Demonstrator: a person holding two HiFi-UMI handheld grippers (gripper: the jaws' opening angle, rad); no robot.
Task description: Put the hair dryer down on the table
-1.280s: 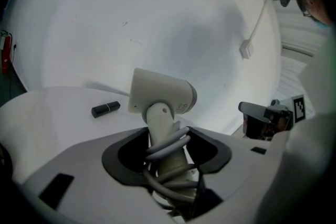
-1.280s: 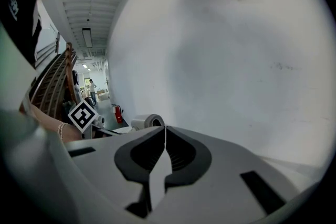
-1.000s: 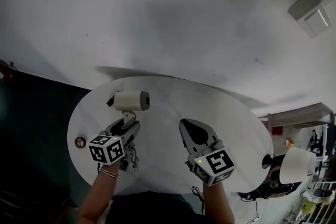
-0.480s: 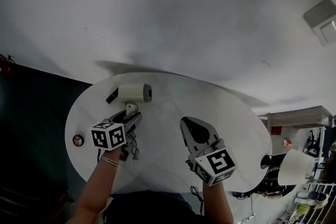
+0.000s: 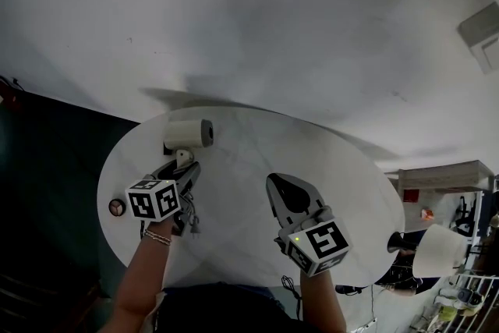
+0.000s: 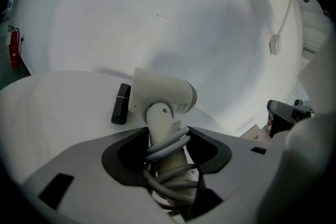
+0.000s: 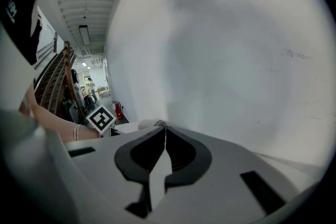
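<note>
The white hair dryer [image 5: 189, 134] lies with its barrel sideways over the far left part of the round white table [image 5: 242, 168]. My left gripper [image 5: 181, 164] is shut on its handle. In the left gripper view the handle, wrapped in grey cord [image 6: 167, 147], sits between the jaws, and the dryer's head [image 6: 163, 94] is low over the table [image 6: 52, 107]. I cannot tell whether the head touches the table. My right gripper [image 5: 285, 196] hovers over the table's middle, shut and empty, with its jaws meeting [image 7: 165, 126].
A small black stick-shaped object [image 6: 121, 104] lies on the table just left of the dryer's head. A small round object [image 5: 116, 207] sits at the table's left edge. A white lampshade [image 5: 437, 249] and cluttered shelves stand to the right beyond the table.
My left gripper has carried the hair dryer a little left and away from me, and its head has sunk lower toward the table. The right gripper has stayed put.
</note>
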